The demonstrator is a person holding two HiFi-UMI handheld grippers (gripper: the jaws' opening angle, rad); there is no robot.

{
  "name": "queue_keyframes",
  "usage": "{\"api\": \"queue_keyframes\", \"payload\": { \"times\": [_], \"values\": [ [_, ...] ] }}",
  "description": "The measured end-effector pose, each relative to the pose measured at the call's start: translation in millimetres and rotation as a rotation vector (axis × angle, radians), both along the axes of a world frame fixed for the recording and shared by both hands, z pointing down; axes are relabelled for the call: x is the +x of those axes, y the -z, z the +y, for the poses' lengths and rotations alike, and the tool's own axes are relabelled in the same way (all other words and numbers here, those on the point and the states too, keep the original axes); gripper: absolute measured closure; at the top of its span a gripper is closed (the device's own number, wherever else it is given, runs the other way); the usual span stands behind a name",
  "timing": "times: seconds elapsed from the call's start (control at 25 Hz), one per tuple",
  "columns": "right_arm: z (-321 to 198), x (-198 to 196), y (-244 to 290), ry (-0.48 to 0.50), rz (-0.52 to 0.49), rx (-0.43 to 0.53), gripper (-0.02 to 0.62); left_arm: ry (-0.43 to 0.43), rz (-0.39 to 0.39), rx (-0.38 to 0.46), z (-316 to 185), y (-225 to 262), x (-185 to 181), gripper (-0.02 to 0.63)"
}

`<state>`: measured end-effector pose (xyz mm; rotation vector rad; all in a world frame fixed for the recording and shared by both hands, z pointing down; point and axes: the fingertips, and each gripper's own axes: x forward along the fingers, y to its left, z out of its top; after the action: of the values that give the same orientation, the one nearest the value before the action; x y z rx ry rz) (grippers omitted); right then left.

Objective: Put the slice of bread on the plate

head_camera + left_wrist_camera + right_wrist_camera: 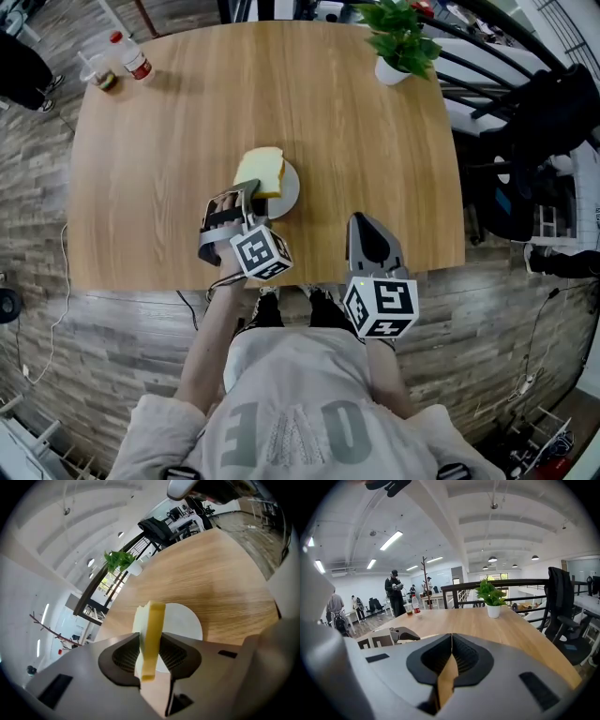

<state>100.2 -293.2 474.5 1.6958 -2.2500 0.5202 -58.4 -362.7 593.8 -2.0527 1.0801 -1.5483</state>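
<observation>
A pale slice of bread with a yellow crust stands on edge between the pads of my left gripper, which is shut on it. It hangs over the near side of a small white plate near the middle of the wooden table. In the left gripper view the bread sticks up from the jaws with the plate just behind it. My right gripper hovers over the table's near edge, right of the plate, shut and empty.
A potted green plant stands at the far right of the table. A bottle and a cup stand at the far left corner. A chair draped in black is off the right side.
</observation>
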Motion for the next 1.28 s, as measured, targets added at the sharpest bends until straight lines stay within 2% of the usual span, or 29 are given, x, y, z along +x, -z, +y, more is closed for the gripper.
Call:
{"api": "queue_keyframes", "payload": {
  "times": [0.12,0.2,0.32,0.56,0.84,0.92,1.04,1.2,1.24,1.28],
  "values": [
    [2,-1,0,-0.002,-0.016,-0.004,0.578,0.012,0.044,-0.108,8,-10,2,0.456],
    [3,-2,0,-0.003,-0.025,-0.003,0.578,0.016,0.081,-0.178,14,-17,3,0.386],
    [6,-1,1,-0.005,-0.041,-0.002,0.578,0.008,0.132,-0.232,21,-20,8,0.314],
    [16,-3,-1,-0.003,-0.051,-0.013,0.577,0.005,0.207,-0.206,27,-6,14,0.247],
    [21,-8,8,0.020,-0.041,0.024,0.577,0.034,0.339,-0.099,20,44,16,0.242],
    [18,-9,18,0.033,-0.026,0.057,0.578,0.052,0.428,-0.061,16,69,17,0.243],
    [10,-12,40,0.060,0.020,0.144,0.577,0.097,0.632,0.006,11,116,13,0.244],
    [-2,-19,78,0.102,0.100,0.280,0.577,0.094,0.896,0.128,15,186,7,0.254],
    [-5,-22,87,0.111,0.111,0.309,0.578,0.094,0.957,0.178,17,205,2,0.306],
    [-7,-25,95,0.120,0.116,0.333,0.577,0.098,1.012,0.236,21,223,-5,0.389]
  ]
}}
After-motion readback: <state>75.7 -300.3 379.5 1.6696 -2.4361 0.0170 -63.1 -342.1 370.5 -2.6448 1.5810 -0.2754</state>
